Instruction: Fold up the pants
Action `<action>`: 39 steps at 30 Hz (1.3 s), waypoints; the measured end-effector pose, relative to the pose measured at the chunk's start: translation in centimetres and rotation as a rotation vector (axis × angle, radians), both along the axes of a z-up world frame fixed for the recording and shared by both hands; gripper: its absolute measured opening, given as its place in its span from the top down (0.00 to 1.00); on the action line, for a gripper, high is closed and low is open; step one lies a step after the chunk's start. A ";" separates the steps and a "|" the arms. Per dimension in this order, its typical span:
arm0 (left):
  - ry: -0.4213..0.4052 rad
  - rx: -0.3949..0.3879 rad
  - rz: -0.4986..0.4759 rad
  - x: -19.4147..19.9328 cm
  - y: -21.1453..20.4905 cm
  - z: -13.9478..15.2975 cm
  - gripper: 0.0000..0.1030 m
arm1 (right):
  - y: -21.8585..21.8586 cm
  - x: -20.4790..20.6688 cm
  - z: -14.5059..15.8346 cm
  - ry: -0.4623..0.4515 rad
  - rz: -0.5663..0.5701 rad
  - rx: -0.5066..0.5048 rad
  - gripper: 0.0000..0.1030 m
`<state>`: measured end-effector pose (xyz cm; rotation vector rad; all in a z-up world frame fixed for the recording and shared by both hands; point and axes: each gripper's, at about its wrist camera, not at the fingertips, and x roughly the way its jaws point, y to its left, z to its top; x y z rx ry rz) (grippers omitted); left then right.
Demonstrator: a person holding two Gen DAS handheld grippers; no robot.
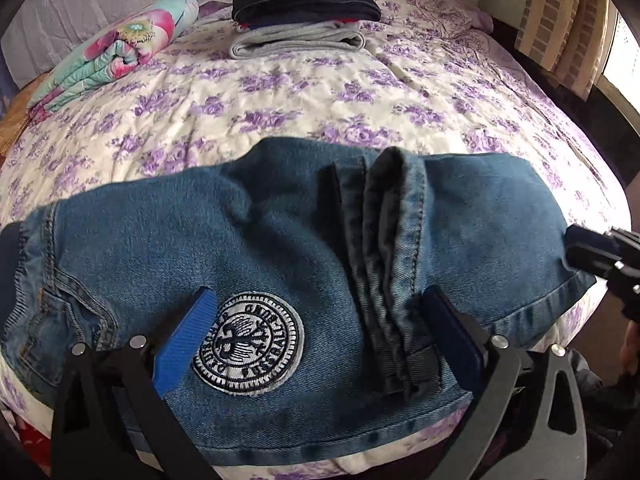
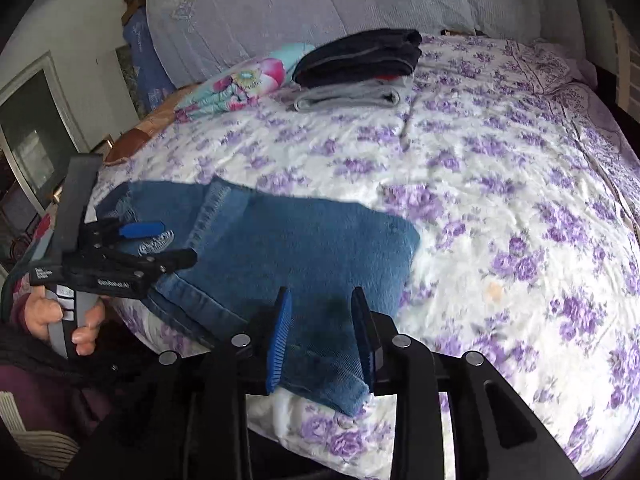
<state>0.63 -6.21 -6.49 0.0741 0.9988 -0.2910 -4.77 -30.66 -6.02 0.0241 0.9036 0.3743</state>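
Blue jeans lie folded on the floral bedspread near the bed's front edge, with a round embroidered patch facing up. Folded hems rest across the top of them. My left gripper hovers over the jeans, its blue pads wide apart on either side of the patch and hems and pressing on nothing. In the right wrist view the jeans show their right corner lying between the fingers of my right gripper, which stand apart without pinching it. The left gripper is at the jeans' left end, held by a hand.
A stack of folded clothes, dark on top and grey below, sits at the far side of the bed. A rolled floral quilt lies to its left. Pale cushions line the headboard. Open bedspread stretches to the right.
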 end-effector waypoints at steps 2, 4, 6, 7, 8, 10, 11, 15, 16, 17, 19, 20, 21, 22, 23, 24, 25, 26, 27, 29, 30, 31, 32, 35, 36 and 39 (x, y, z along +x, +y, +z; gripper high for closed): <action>-0.021 0.016 0.010 -0.1 -0.3 -0.1 0.04 | 0.0 0.0 -0.3 -0.021 -0.011 0.011 0.71; -0.019 0.011 0.020 0.0 -0.2 0.3 0.04 | 0.4 0.2 1.3 -0.021 -0.014 0.018 0.69; -0.016 -0.005 0.021 0.0 0.1 0.5 0.04 | 1.2 0.3 3.3 -0.070 0.022 0.050 0.69; -0.018 -0.004 0.022 -0.1 0.1 0.6 0.04 | 1.8 0.5 4.2 -0.093 0.039 0.050 0.69; -0.020 0.002 0.022 -0.1 0.0 0.6 0.04 | 2.6 0.9 4.9 -0.107 0.060 0.045 0.69; -0.023 0.006 0.026 -0.2 -0.1 0.5 0.04 | 4.1 2.2 5.7 -0.111 0.102 0.049 0.69; -0.024 0.006 0.028 -0.2 -0.2 0.6 0.04 | 5.0 3.0 5.8 -0.099 0.117 0.056 0.69; -0.028 0.009 0.033 -0.2 -0.2 0.5 0.04 | 8.7 6.6 5.4 -0.010 0.214 0.104 0.71; -0.029 0.007 0.035 -0.2 -0.2 0.4 0.04 | 9.6 7.4 5.0 0.009 0.237 0.103 0.76; -0.030 0.006 0.036 -0.2 -0.2 0.4 0.04 | 10.5 8.1 4.4 0.033 0.252 0.093 0.78; -0.032 0.004 0.038 -0.2 -0.2 0.3 0.04 | 11.9 9.8 2.0 0.094 0.246 0.018 0.79; -0.033 0.009 0.043 -0.1 -0.2 0.2 0.04 | 12.2 10.5 0.7 0.121 0.239 0.005 0.81; -0.034 0.013 0.048 0.1 -0.1 0.1 0.04 | 12.1 10.6 0.4 0.116 0.235 0.030 0.81; -0.032 0.002 0.050 0.1 0.0 0.0 0.04 | 12.1 10.6 0.6 0.122 0.235 0.034 0.81; -0.033 -0.005 0.048 0.2 0.1 0.0 0.04 | 12.0 10.4 1.1 0.127 0.229 0.042 0.81; -0.036 -0.003 0.045 0.1 0.0 0.0 0.04 | 11.7 10.1 1.7 0.126 0.223 0.056 0.80; -0.039 -0.004 0.044 0.0 0.0 0.0 0.04 | 11.3 9.5 2.5 0.104 0.218 0.061 0.80; -0.040 -0.006 0.043 0.1 0.0 0.0 0.04 | 10.9 8.7 3.4 0.069 0.215 0.050 0.80; -0.040 -0.008 0.042 0.1 0.0 0.0 0.04 | 10.4 7.8 4.4 0.031 0.213 0.037 0.80; -0.041 -0.010 0.040 0.1 0.0 0.0 0.04 | 9.0 6.3 5.7 -0.035 0.185 -0.011 0.80; -0.043 -0.012 0.039 0.0 0.0 0.0 0.04 | 8.2 5.8 5.9 -0.062 0.152 -0.054 0.79; -0.044 -0.014 0.038 0.0 0.0 0.0 0.04 | 7.2 5.9 5.8 -0.063 0.117 -0.078 0.79; -0.045 -0.016 0.038 0.0 0.0 0.0 0.04 | 5.9 6.2 5.1 -0.039 0.076 -0.080 0.79; -0.051 -0.021 0.042 0.0 0.0 -0.1 0.04 | 3.4 8.1 0.9 0.067 0.023 -0.038 0.81; -0.050 -0.020 0.044 0.1 0.0 -0.1 0.04 | 3.1 8.1 0.6 0.045 0.026 -0.008 0.81; -0.045 -0.019 0.042 0.1 0.0 -0.1 0.04 | 2.1 7.5 2.5 0.039 0.005 0.044 0.81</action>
